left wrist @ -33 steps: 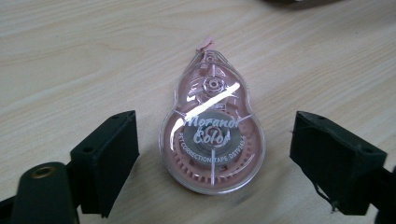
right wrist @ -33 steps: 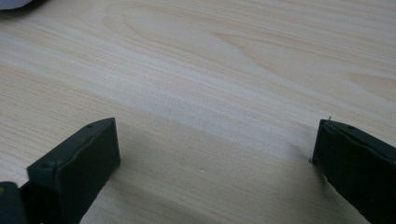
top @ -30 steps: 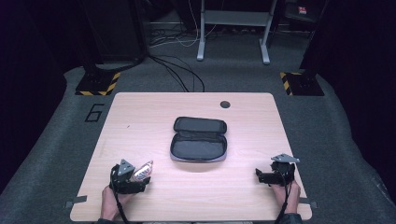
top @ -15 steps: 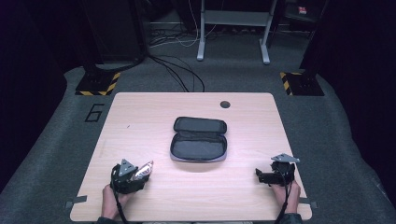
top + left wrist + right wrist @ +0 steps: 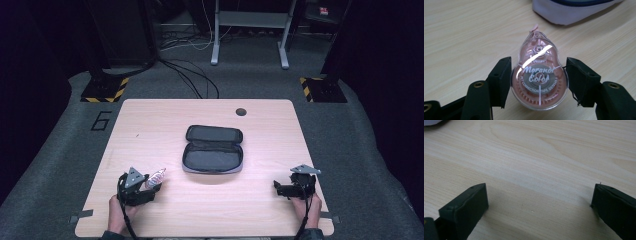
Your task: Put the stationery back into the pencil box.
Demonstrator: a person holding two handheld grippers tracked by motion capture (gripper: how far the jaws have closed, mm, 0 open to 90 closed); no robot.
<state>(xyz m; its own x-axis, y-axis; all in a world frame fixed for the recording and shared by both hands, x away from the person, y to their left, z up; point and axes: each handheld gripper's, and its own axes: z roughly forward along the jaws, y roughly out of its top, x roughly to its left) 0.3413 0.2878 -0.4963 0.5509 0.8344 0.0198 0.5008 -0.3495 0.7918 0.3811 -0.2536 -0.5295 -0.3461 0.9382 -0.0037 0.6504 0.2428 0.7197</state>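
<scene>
1. Left gripper (image 5: 539,82): jaws have just closed and now clamp the pink, clear-shelled, pear-shaped correction tape dispenser (image 5: 539,77) by its wide body, one pad on each side.
2. Dispenser location: near-left part of the light wooden table (image 5: 150,130), narrow tip pointing toward the pencil case; seen from above at (image 5: 156,176).
3. Open dark zip-up pencil case with pale grey outer shell (image 5: 214,149): lies flat at table centre, apart from both grippers.
4. Right gripper (image 5: 539,202): jaws spread wide, nothing between them, bare wood beneath; sits at near-right table edge (image 5: 292,187).
</scene>
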